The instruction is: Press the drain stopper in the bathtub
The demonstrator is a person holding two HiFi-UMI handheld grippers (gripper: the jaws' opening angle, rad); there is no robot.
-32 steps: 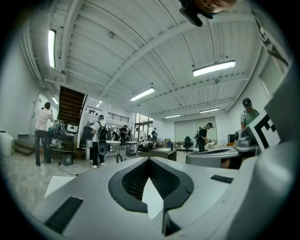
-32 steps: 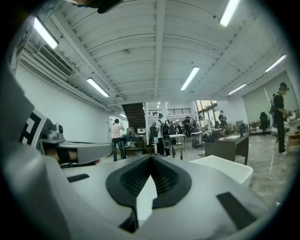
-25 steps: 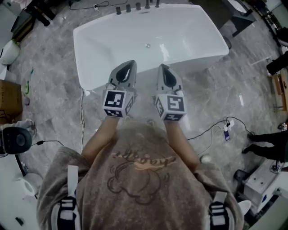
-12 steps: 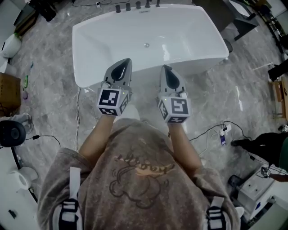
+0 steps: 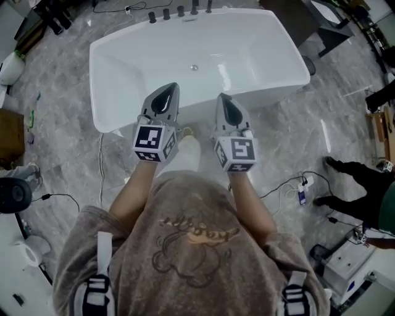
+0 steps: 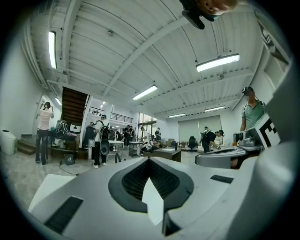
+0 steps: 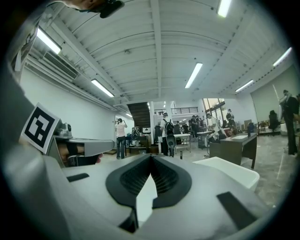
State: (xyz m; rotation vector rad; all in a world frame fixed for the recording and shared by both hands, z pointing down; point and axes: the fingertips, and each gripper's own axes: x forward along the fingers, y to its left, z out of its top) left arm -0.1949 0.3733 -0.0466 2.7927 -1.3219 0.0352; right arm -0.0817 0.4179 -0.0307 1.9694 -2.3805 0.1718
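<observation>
Left hand-held gripper (image 5: 171, 88) and right hand-held gripper (image 5: 223, 99) side by side, tips over bathtub (image 5: 137, 57) rim. Both jaws closed, empty.

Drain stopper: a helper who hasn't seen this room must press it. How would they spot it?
Find the white bathtub on the grey marble floor. On its bottom, toward the far rim, lies the drain stopper, a small round silvery disc. Unlike the dark taps standing along that rim, it lies alone inside the tub.
</observation>
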